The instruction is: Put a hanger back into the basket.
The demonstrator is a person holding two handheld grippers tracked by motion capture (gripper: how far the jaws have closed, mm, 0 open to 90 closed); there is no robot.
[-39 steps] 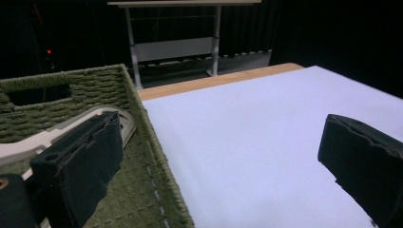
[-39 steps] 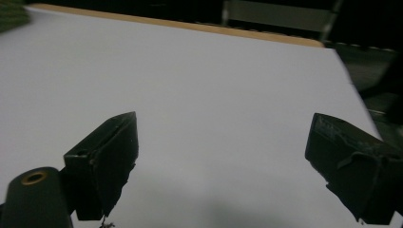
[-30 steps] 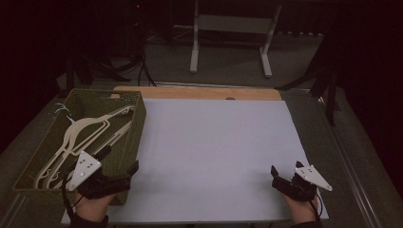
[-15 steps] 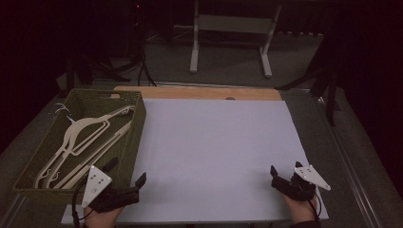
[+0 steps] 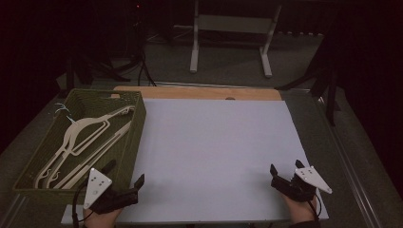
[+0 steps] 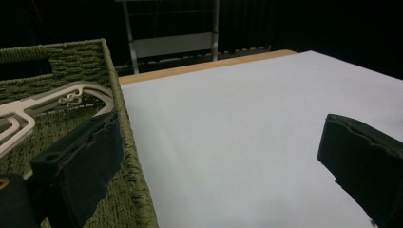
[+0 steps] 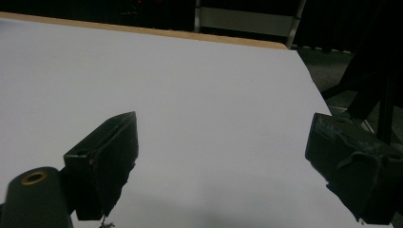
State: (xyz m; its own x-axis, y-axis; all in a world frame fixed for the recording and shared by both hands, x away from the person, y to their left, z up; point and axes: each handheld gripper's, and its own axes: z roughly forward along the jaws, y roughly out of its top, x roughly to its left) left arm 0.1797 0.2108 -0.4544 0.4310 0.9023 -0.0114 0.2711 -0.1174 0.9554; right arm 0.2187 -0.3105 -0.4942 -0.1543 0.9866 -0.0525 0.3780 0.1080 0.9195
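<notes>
Nearest the left gripper, white plastic hangers with slim curved arms and hooks lie stacked flat inside the green woven basket at the table's left edge. Jaws spread, the left gripper straddles the basket's near corner. Right gripper, likewise released, rests on the white sheet.

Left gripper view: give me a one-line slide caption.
Open left gripper straddling the green woven basket wall, white hangers inside.
</notes>
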